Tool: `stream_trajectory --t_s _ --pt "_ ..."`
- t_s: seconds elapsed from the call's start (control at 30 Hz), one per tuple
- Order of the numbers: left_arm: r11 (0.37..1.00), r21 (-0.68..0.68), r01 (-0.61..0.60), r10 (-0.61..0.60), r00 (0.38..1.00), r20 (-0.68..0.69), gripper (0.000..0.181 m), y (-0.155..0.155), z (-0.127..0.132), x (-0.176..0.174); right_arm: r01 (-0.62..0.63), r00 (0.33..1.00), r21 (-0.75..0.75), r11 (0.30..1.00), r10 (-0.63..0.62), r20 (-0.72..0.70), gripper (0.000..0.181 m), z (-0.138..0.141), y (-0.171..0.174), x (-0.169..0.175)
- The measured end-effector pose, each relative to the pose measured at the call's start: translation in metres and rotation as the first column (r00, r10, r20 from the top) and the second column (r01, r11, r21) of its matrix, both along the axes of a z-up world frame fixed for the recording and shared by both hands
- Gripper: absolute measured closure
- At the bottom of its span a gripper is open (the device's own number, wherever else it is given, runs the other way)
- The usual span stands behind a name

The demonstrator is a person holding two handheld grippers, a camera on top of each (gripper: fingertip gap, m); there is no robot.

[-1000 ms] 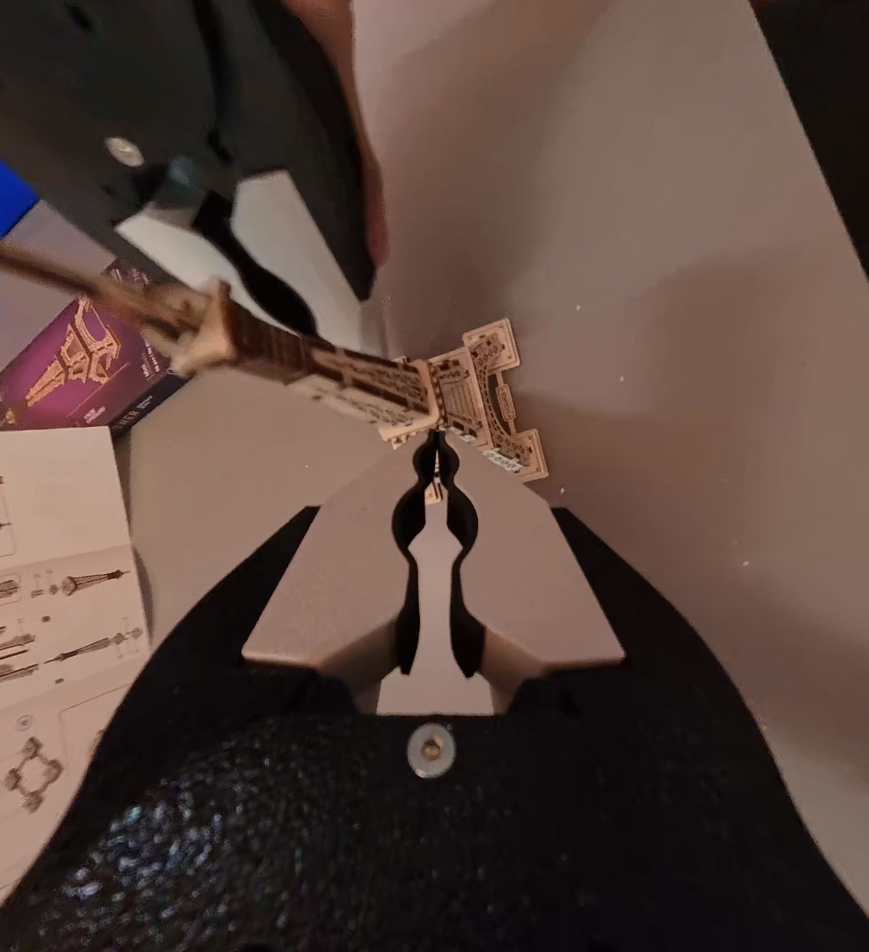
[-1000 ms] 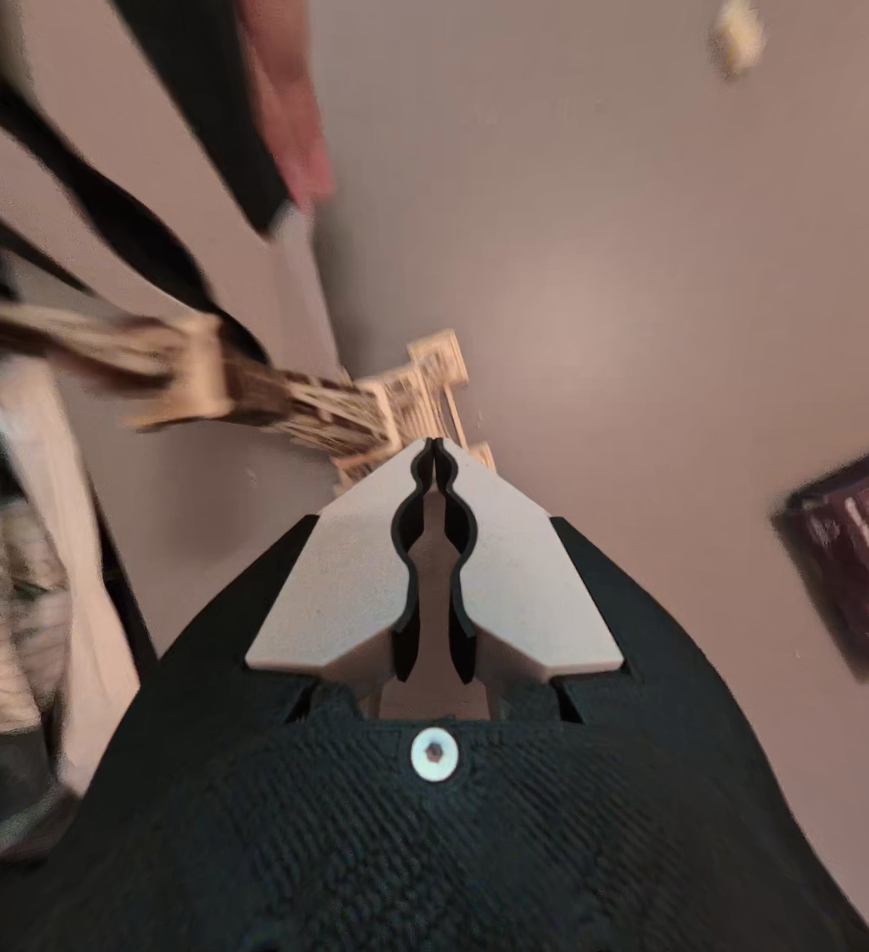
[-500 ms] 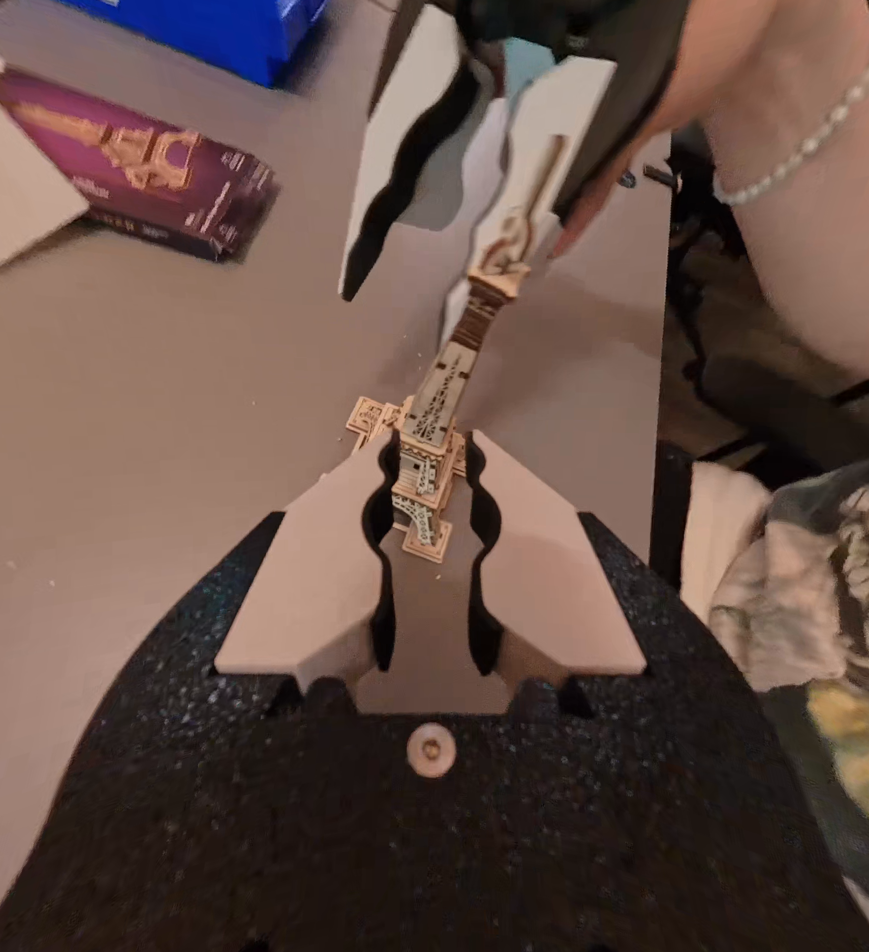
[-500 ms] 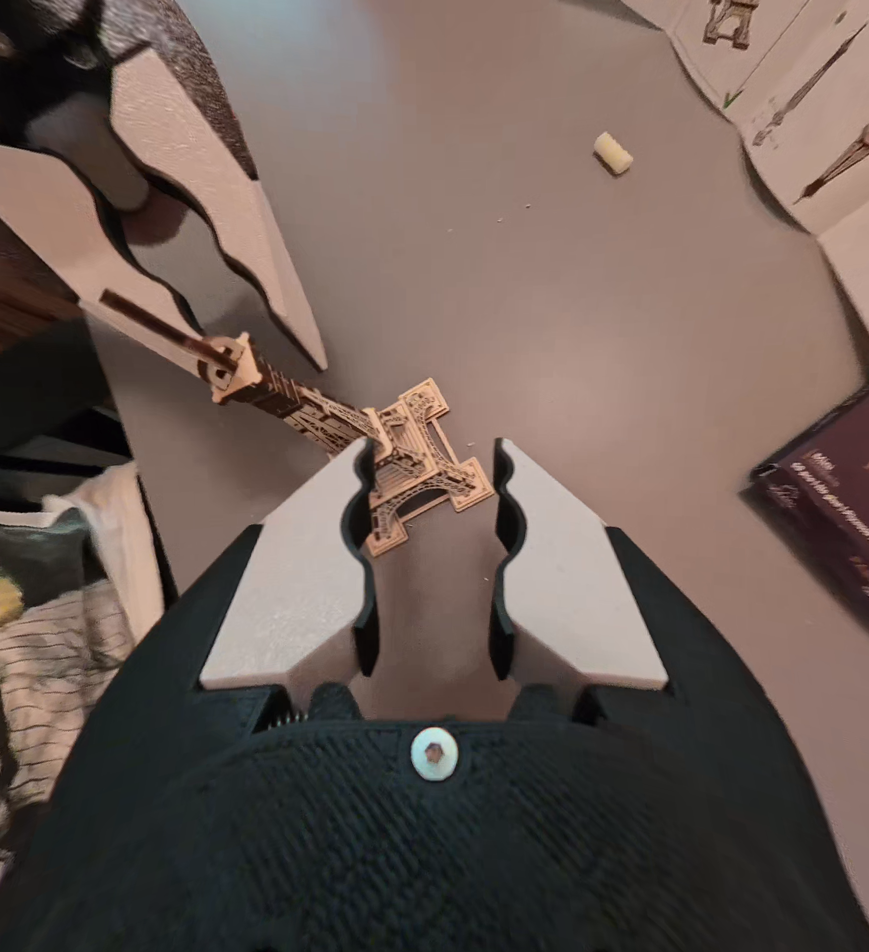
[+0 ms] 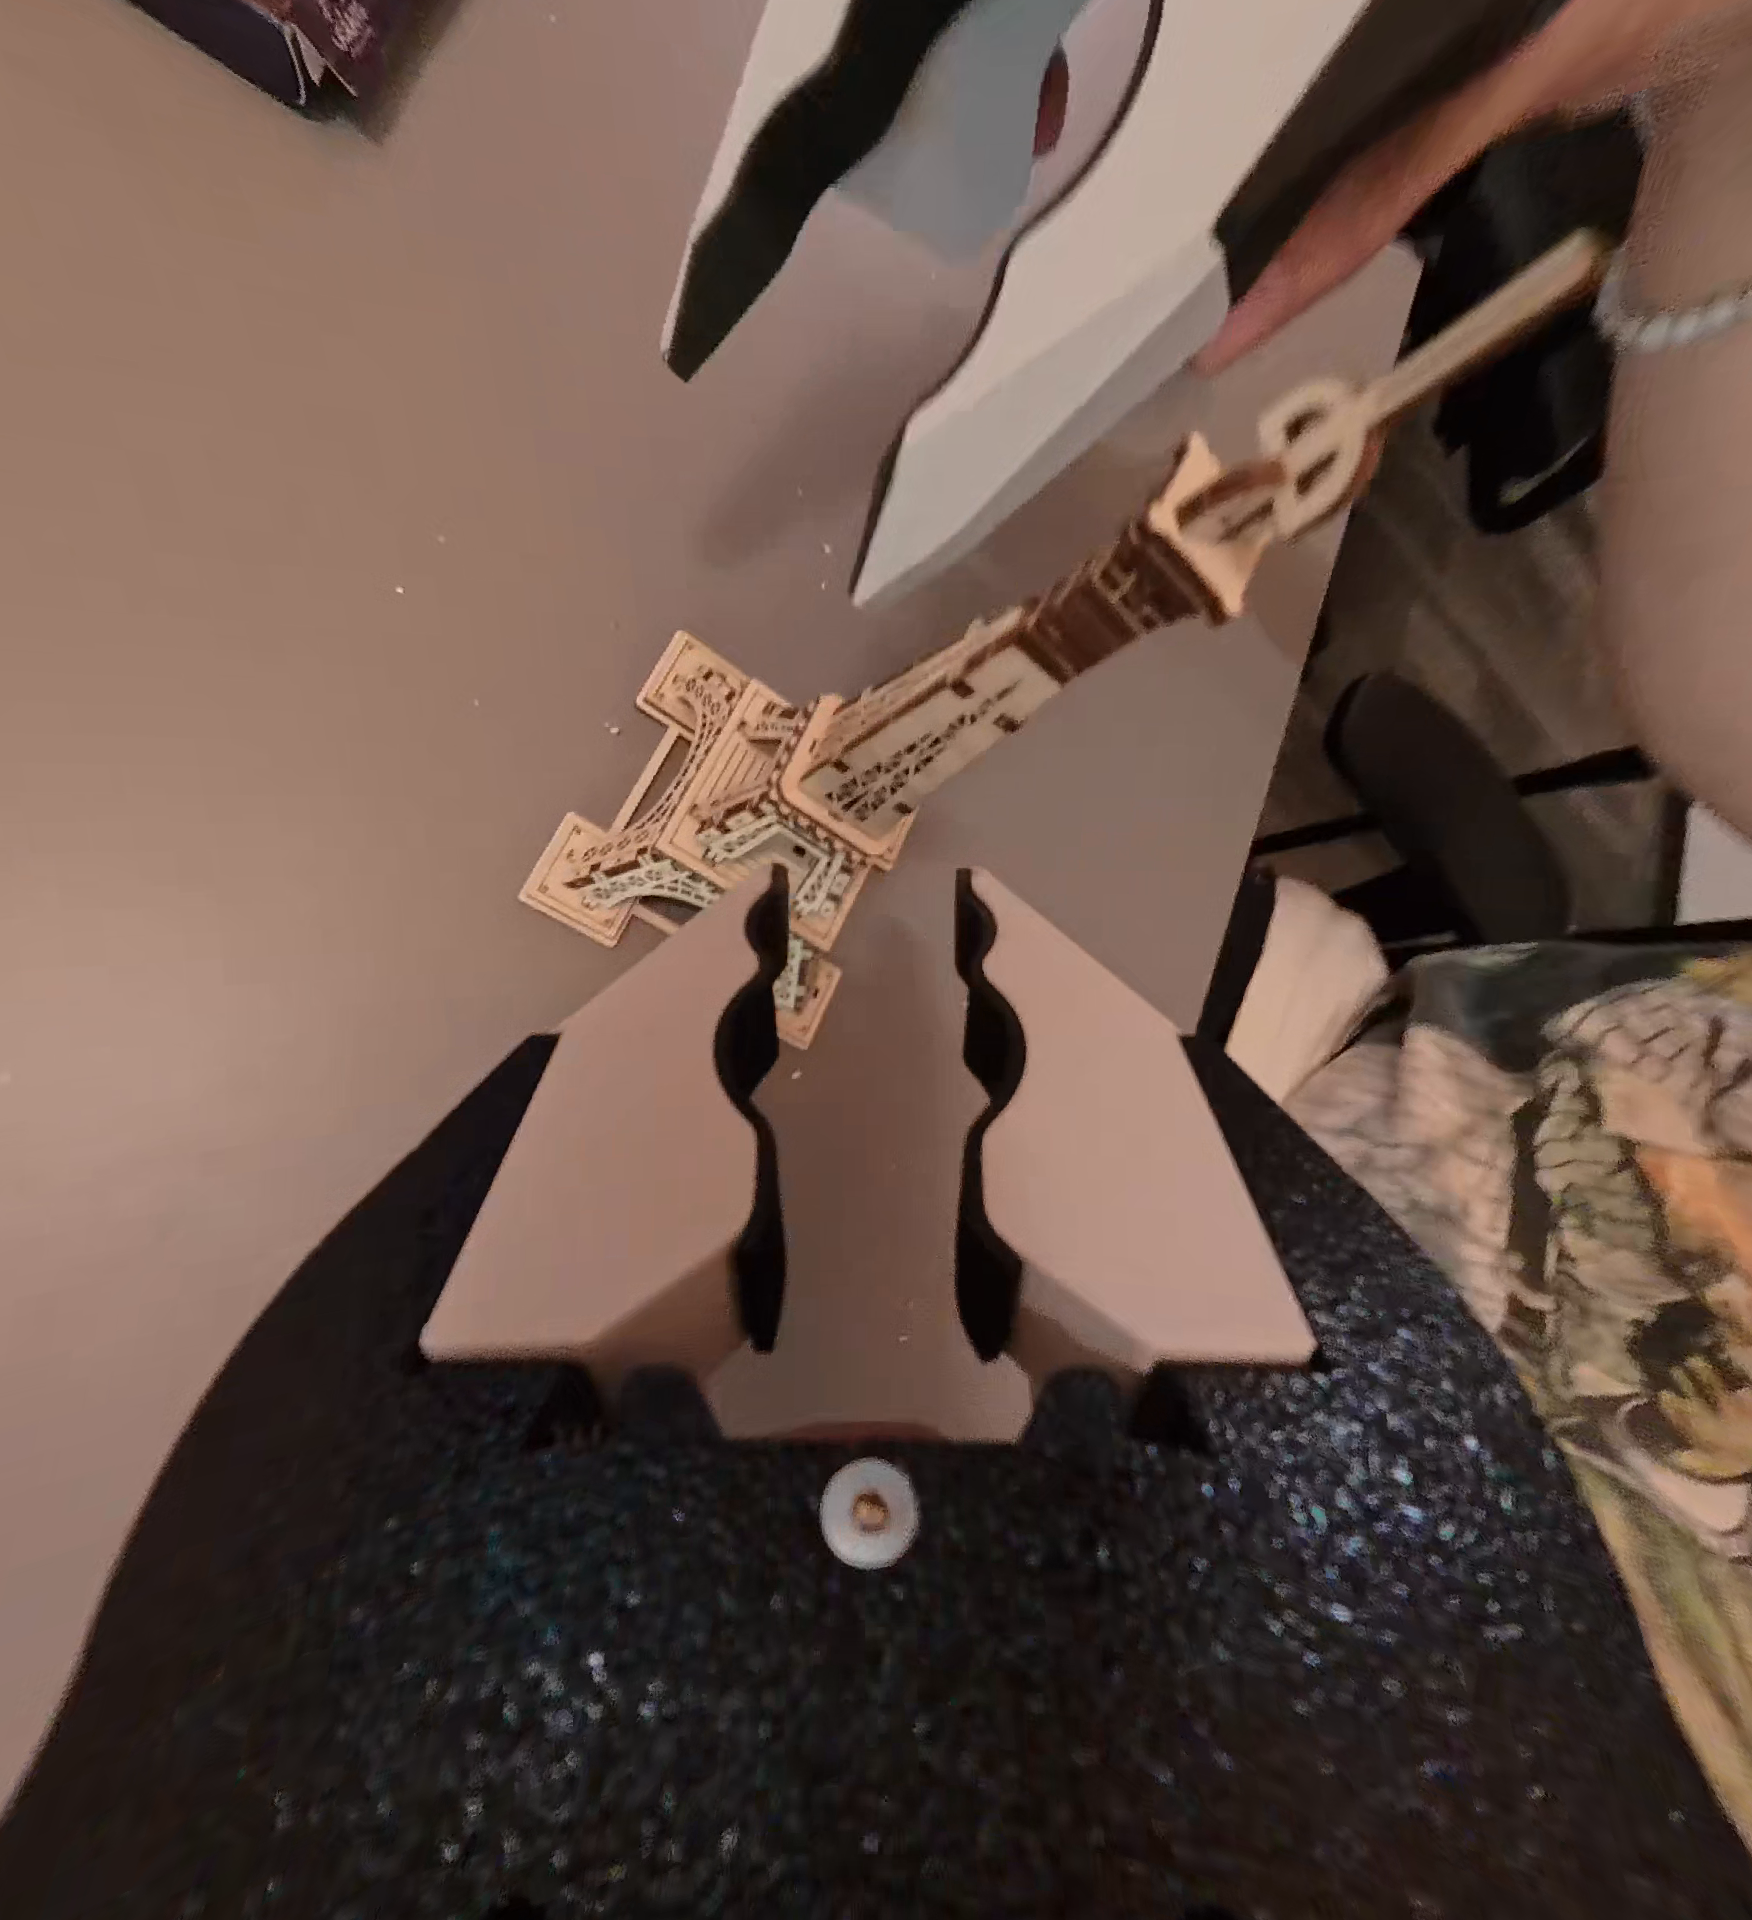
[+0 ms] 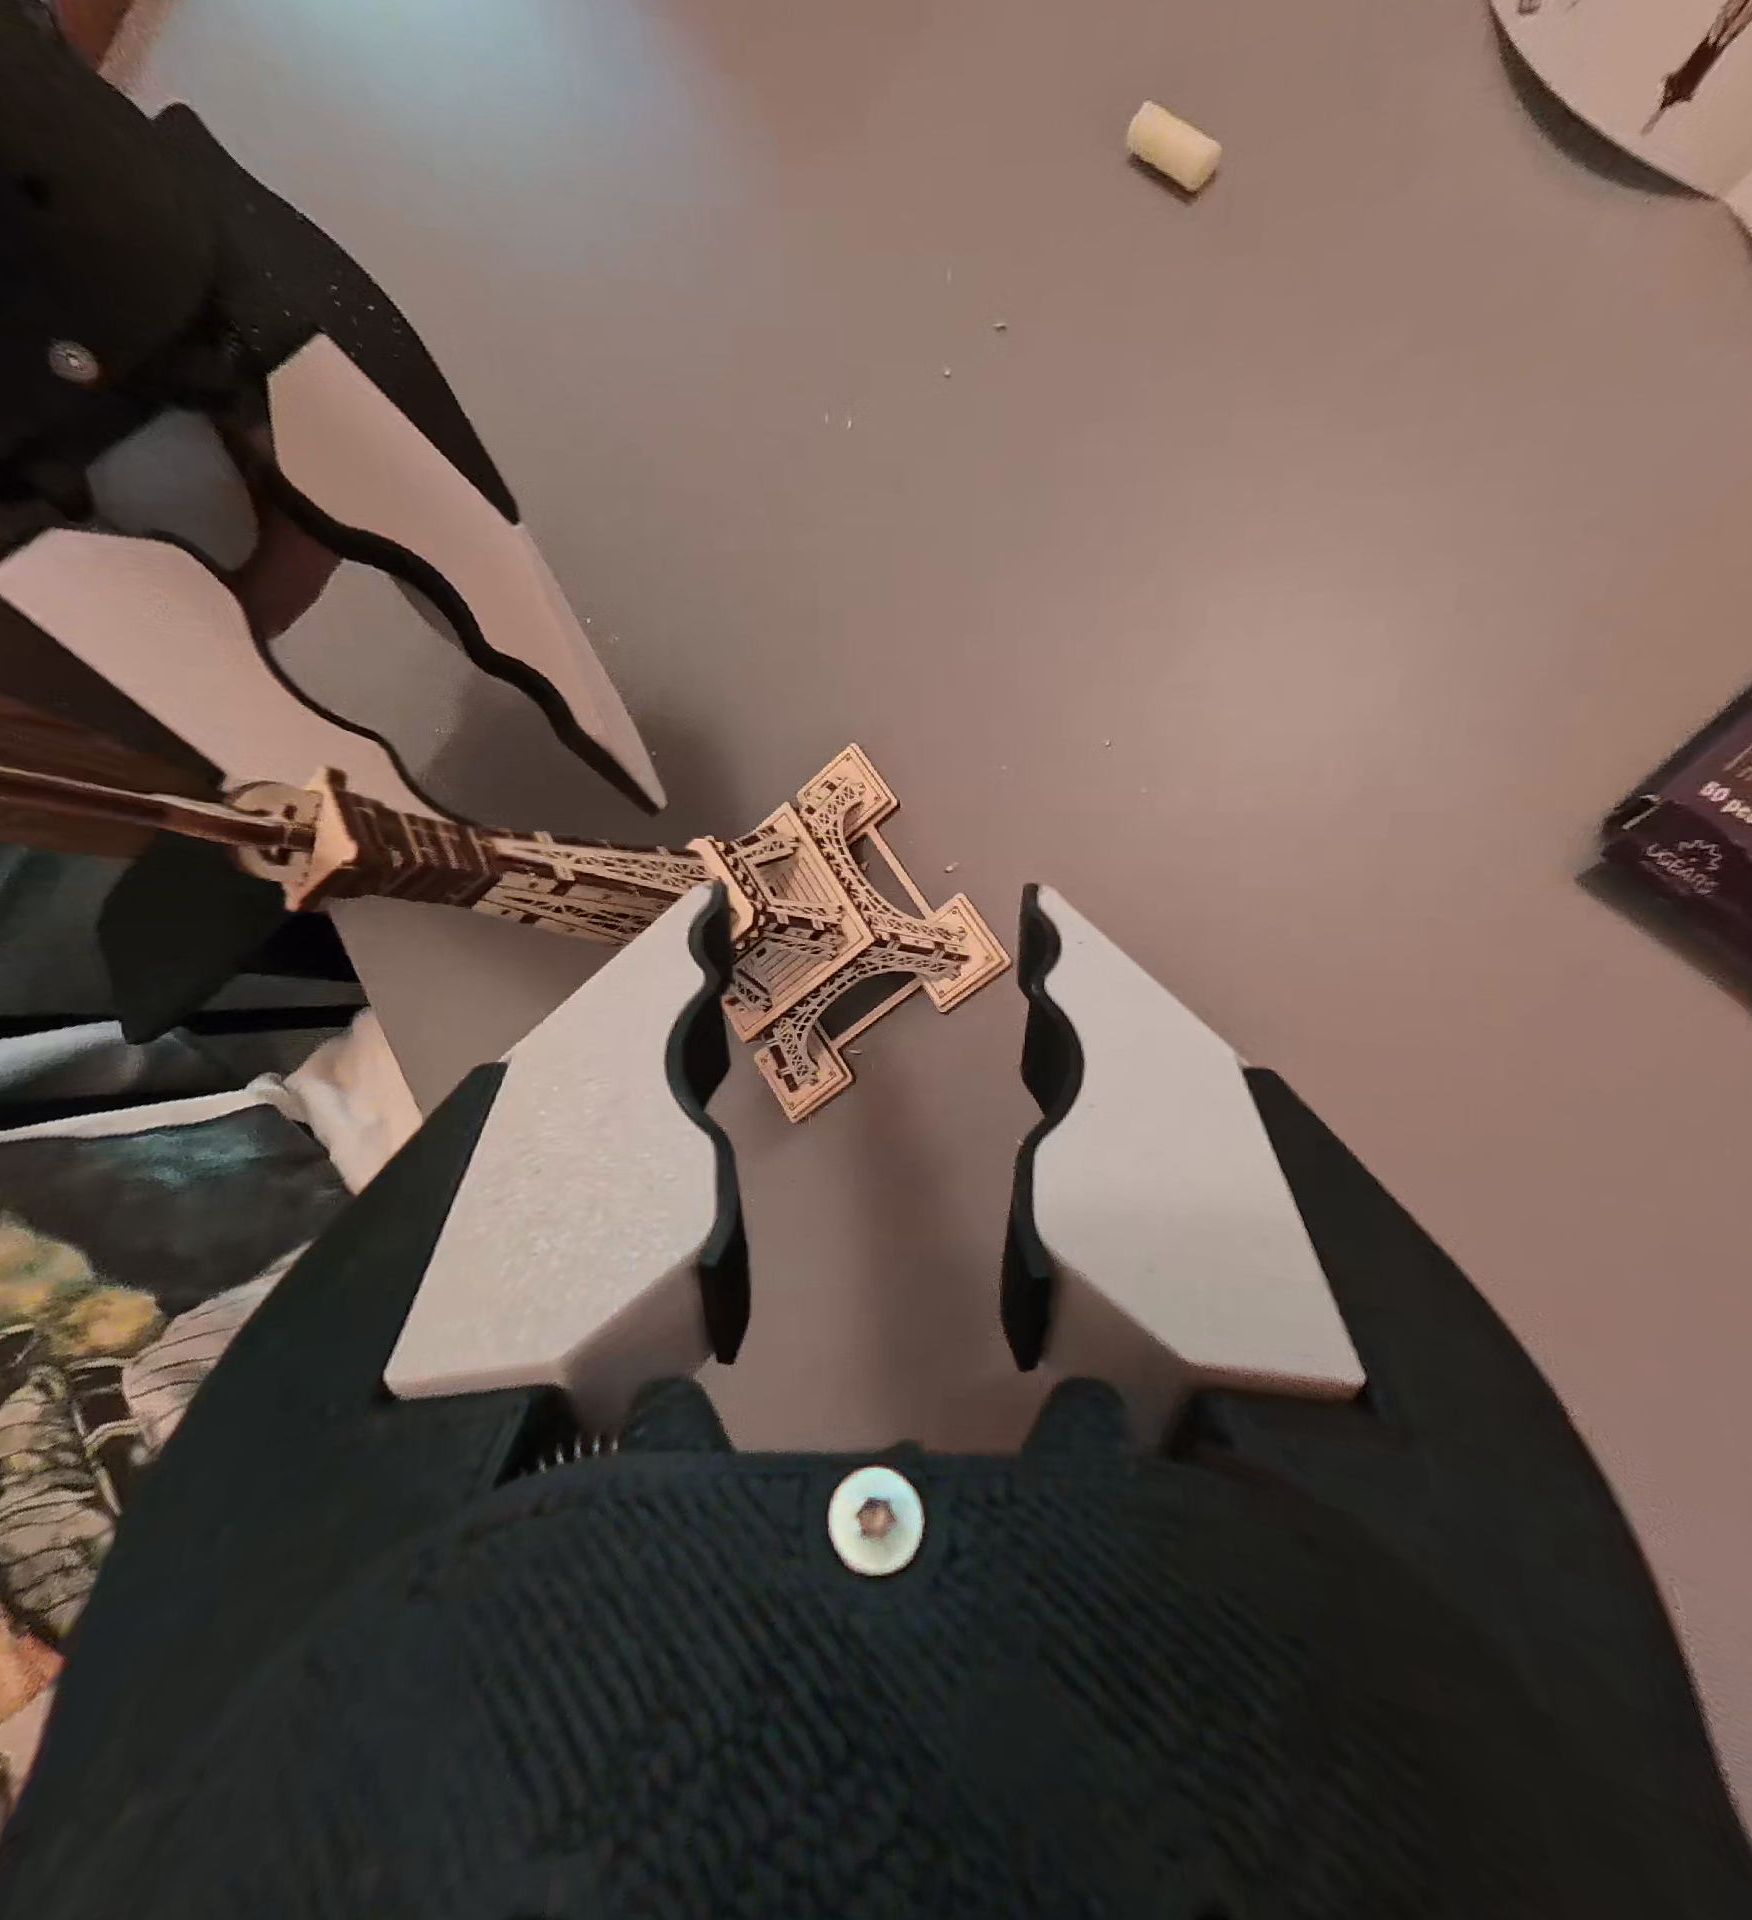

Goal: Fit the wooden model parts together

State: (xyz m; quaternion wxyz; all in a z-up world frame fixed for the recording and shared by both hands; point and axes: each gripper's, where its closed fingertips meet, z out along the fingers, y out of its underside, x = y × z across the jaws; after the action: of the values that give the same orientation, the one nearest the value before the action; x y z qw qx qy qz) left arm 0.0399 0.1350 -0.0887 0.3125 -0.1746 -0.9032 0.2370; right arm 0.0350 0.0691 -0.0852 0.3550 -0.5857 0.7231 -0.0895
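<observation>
Nearest the right wrist view, the right gripper (image 6: 867,935) stands with its jaws wide apart and nothing between them, poised just over the grey tabletop (image 6: 1267,623). Close in front of its left finger the wooden tower model (image 6: 830,925) lies tipped on its side, its four-legged base resting on the tabletop and its spire slanting up and out past the table edge. The left gripper (image 5: 861,904) is likewise spread wide and empty, its tips just short of the model's base (image 5: 685,821); seen from the other side, it sits above the tower's shaft (image 6: 415,582). Beyond the model, a small pale cylinder (image 6: 1173,145) lies alone on the tabletop. A dark purple box (image 6: 1745,810) sits off to the right, and white instruction sheets (image 6: 1703,83) lie at the far corner. A patterned cloth (image 5: 1630,1195) hangs past the table edge.
</observation>
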Motion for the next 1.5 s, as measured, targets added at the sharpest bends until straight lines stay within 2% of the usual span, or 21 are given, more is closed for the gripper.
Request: stream_trajectory --t_s 0.1,0.23,0.3,0.47,0.97,1.17,1.27,1.37,1.4,1.5 --pt "0.999 0.045 -0.027 0.029 0.999 -0.034 0.156 -0.002 0.003 0.0 0.008 1.0 -0.002 1.0 -0.008 -0.021 0.12 -0.007 -0.002 -0.004" --pt "0.997 0.073 -0.032 0.034 0.999 -0.025 0.164 -0.003 0.002 0.0 -0.01 1.0 0.038 0.999 0.011 -0.023 0.132 -0.008 0.004 -0.003" --pt "0.996 0.087 -0.03 0.032 0.999 -0.021 0.167 -0.004 0.001 -0.001 -0.026 0.999 0.027 0.999 0.027 -0.038 0.129 -0.009 0.005 -0.004" --pt "0.991 0.127 -0.032 0.031 0.999 0.016 0.17 -0.006 -0.008 -0.004 -0.087 0.992 -0.034 0.996 0.083 -0.096 0.121 -0.013 0.006 -0.007" --pt "0.984 0.175 0.017 -0.044 0.987 0.154 0.175 -0.004 -0.014 -0.004 -0.147 0.978 -0.06 0.987 0.135 -0.16 0.126 -0.019 0.008 0.004" --pt "0.977 0.21 0.026 -0.058 0.987 0.151 0.175 -0.003 -0.017 -0.006 -0.197 0.958 -0.025 0.98 0.187 -0.218 0.144 -0.019 0.016 -0.001" --pt "0.974 0.224 0.029 -0.062 0.988 0.143 0.176 -0.002 -0.017 -0.006 -0.19 0.954 -0.04 0.981 0.175 -0.243 0.138 -0.02 0.014 -0.001" --pt "0.973 0.231 0.024 -0.055 0.99 0.126 0.176 -0.003 -0.018 -0.007 -0.176 0.951 0.008 0.984 0.172 -0.257 0.143 -0.021 0.016 -0.002" --pt "0.973 0.23 0.022 -0.051 0.991 0.123 0.176 -0.002 -0.018 -0.007 -0.173 0.949 0.034 0.984 0.176 -0.261 0.147 -0.02 0.019 -0.002" --pt "0.976 0.216 0.006 -0.036 0.99 0.134 0.177 -0.002 -0.017 -0.008 -0.178 0.945 0.168 0.97 0.216 -0.245 0.179 -0.014 0.035 -0.001"
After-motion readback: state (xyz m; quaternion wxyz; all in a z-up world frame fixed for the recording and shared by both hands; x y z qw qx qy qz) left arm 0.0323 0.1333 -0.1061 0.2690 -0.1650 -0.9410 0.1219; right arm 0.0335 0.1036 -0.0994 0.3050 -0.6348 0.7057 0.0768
